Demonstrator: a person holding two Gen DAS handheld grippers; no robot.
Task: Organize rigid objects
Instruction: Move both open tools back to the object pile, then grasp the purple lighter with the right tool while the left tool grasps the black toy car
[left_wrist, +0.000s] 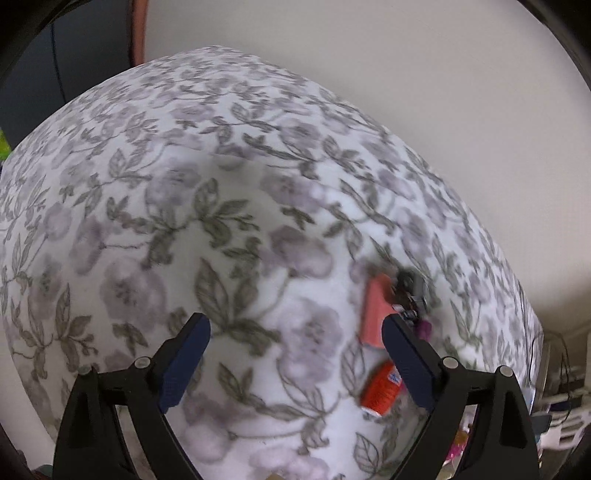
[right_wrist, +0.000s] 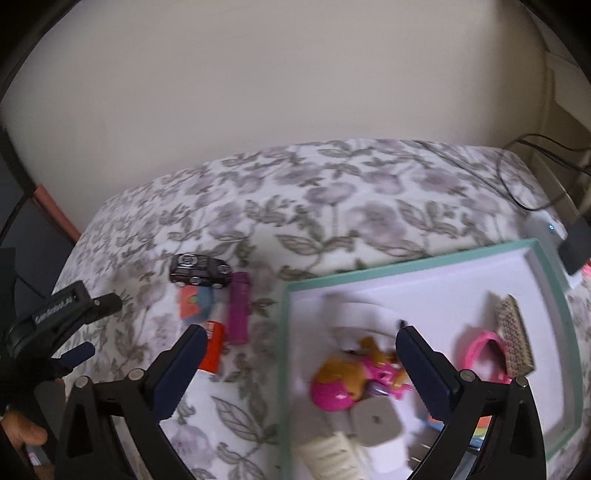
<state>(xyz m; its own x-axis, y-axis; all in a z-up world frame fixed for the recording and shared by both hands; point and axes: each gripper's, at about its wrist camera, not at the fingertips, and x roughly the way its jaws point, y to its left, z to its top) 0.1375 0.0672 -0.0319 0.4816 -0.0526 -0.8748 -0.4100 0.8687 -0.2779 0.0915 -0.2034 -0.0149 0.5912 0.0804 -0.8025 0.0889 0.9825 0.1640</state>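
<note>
Floral bedspread (right_wrist: 332, 206) under a plain wall, both grippers hovering with jaws wide and nothing between them.

Right gripper (right_wrist: 301, 363) hangs over the teal-rimmed tray (right_wrist: 406, 264) already stocked with toys at its five o'clock; toy car (right_wrist: 201, 269), purple tube (right_wrist: 238, 308) and orange can (right_wrist: 214, 347) wait on the cloth at ten o'clock. Left gripper (left_wrist: 295, 356) has that cluster at its three o'clock.

Grey floral cloth (right_wrist: 332, 206), teal-rimmed tray (right_wrist: 406, 262), purple tube (right_wrist: 238, 308), blk car (right_wrist: 199, 269).
</note>
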